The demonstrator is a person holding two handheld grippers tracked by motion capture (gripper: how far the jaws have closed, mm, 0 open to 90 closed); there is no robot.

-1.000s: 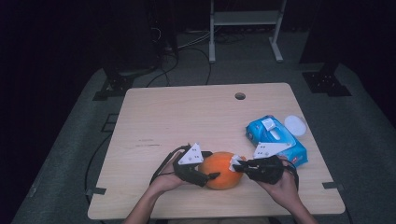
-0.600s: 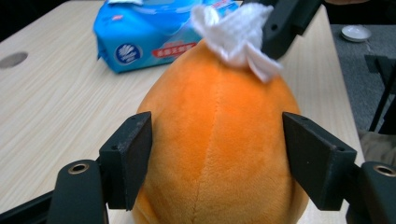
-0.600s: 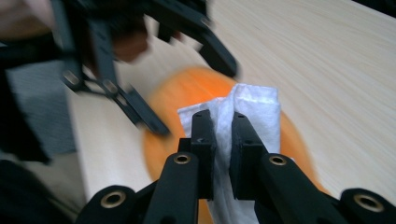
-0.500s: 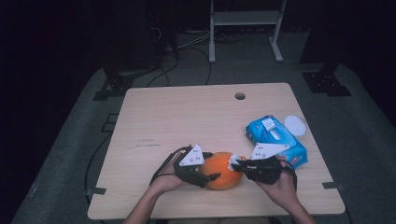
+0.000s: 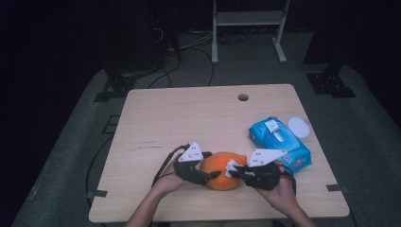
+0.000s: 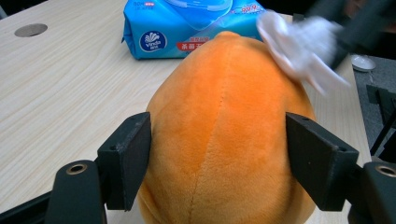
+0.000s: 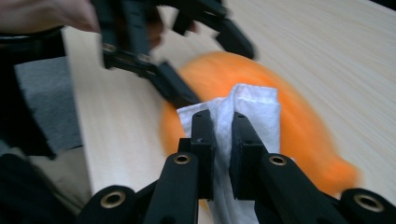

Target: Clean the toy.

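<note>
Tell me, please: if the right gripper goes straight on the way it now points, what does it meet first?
The right gripper, shut on a white wipe, points at the orange plush toy. It would probably push the wipe into that toy first; the wipe already seems to touch it.

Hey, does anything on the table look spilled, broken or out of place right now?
Nothing stands out. The orange plush toy sits between the left hand-held gripper jaws, the right hand-held gripper pinches a white wipe against it, and the blue wipes pack lies flat and intact nearby.
</note>
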